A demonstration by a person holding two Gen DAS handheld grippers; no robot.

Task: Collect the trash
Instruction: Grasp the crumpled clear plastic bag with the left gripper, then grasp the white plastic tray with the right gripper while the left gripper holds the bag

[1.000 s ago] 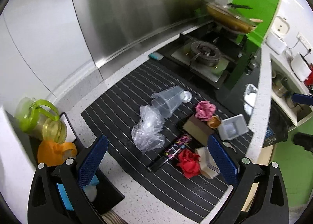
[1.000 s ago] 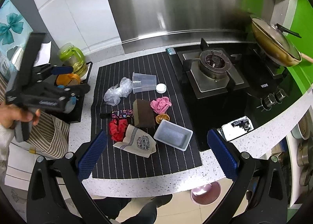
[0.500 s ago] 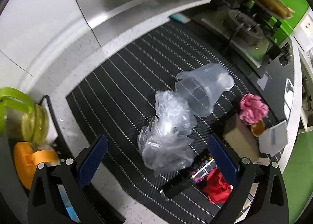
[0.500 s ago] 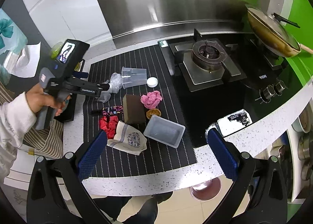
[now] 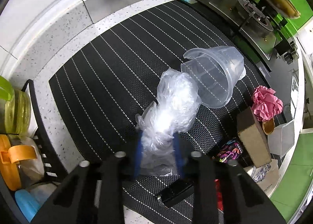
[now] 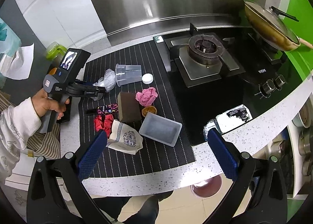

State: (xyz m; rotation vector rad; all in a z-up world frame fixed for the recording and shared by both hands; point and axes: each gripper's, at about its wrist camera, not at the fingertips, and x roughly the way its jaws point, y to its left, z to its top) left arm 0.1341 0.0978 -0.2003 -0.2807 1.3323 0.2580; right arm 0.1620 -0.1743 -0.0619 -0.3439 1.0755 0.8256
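The left gripper (image 5: 157, 146) is closing its 2 blue pads on the crumpled clear plastic bag (image 5: 172, 106), which is lying on the striped mat (image 5: 101, 71) against the tipped clear cup (image 5: 215, 79). Grasping is underway; lifting without dragging the cup likely follows. 1 second ago its jaws were spread wide, higher up. The right gripper (image 6: 156, 151) is hanging open, empty.

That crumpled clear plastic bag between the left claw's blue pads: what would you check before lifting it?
1. Crumpled plastic bag between the left claw pads: ok, jaws closing on its near end.
2. Grip firm: cannot tell, only a thin bunch is pinched.
3. Clear measuring cup free of the bag: not ok, its rim touches the bag.
4. Striped mat not pinched: cannot tell.
5. Right claw out of the way: ok, open, empty, near the counter edge.
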